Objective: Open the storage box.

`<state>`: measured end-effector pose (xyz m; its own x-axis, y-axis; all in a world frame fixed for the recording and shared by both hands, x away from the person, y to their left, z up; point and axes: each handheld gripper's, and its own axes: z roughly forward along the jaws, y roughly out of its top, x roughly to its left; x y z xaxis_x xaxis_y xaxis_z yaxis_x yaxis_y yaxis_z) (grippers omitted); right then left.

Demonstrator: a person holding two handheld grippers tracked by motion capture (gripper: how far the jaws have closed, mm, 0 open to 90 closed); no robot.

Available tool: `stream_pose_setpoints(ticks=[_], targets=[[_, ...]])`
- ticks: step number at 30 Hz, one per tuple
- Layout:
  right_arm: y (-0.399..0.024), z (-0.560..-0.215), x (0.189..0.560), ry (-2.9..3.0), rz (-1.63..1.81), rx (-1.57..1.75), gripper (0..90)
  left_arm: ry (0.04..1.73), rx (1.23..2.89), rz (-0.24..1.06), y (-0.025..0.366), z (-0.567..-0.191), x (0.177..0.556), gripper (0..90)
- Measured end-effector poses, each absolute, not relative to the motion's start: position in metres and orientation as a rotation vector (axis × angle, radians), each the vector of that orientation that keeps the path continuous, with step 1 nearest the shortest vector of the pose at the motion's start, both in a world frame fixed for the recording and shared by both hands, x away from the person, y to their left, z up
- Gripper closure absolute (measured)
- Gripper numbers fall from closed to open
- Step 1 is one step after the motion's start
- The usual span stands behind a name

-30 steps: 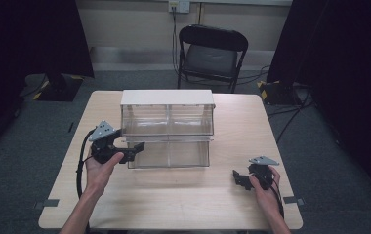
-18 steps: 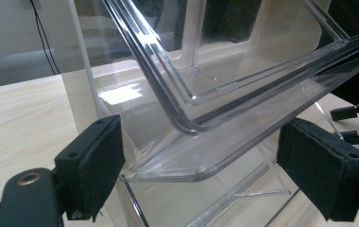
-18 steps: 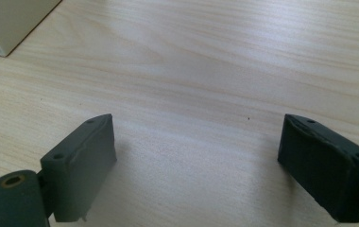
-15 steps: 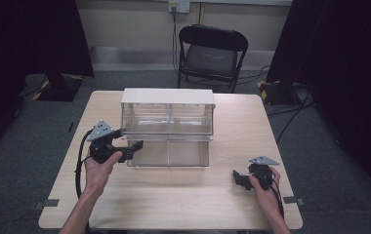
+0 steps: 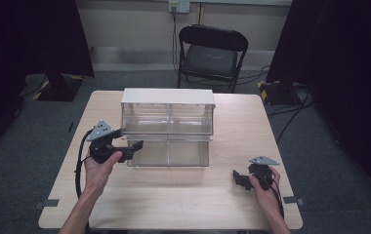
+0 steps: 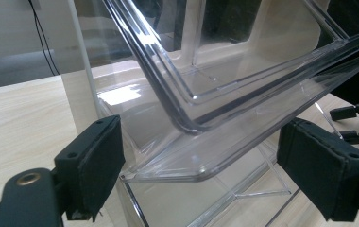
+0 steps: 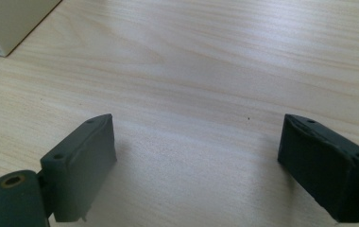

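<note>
Dark curtains and a folding chair [image 5: 212,53] are sitting behind the pale wood tabletop [image 5: 174,204], w/ grey floor all round. You're bringing the left claw [image 5: 133,147] up to the clear drawer unit [image 5: 168,127] mid-table; its jaws are standing wide apart, gripping nothing, w/ the lower-left drawer's front lip [image 6: 177,163] sitting between them but not touched, as far as the left gripper view is showing. That drawer is looking tilted out and open at the front, so you're prob. at the start of pushing or pulling it; the grasp itself isn't made yet. Your right claw [image 5: 236,177] is idling near the front right of the tabletop, well apart from the unit, jaws spread over bare wood [image 7: 206,85]. Room-wise: plenty of open surface in front and to the right; watch the front table edge near your right hand [image 5: 266,192], and the unit's thin plastic rims.
</note>
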<state>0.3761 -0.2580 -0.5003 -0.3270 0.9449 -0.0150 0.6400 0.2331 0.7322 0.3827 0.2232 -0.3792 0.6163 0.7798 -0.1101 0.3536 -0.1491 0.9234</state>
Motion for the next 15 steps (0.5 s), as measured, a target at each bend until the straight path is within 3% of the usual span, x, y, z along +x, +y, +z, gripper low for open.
stream_pose_setpoints(ticks=[15], targets=[[-0.2580,-0.5003,0.3761,2.052,0.881,1.451,11.3,0.934,1.748,0.492,0.2225,-0.3789,0.3818,15.5]])
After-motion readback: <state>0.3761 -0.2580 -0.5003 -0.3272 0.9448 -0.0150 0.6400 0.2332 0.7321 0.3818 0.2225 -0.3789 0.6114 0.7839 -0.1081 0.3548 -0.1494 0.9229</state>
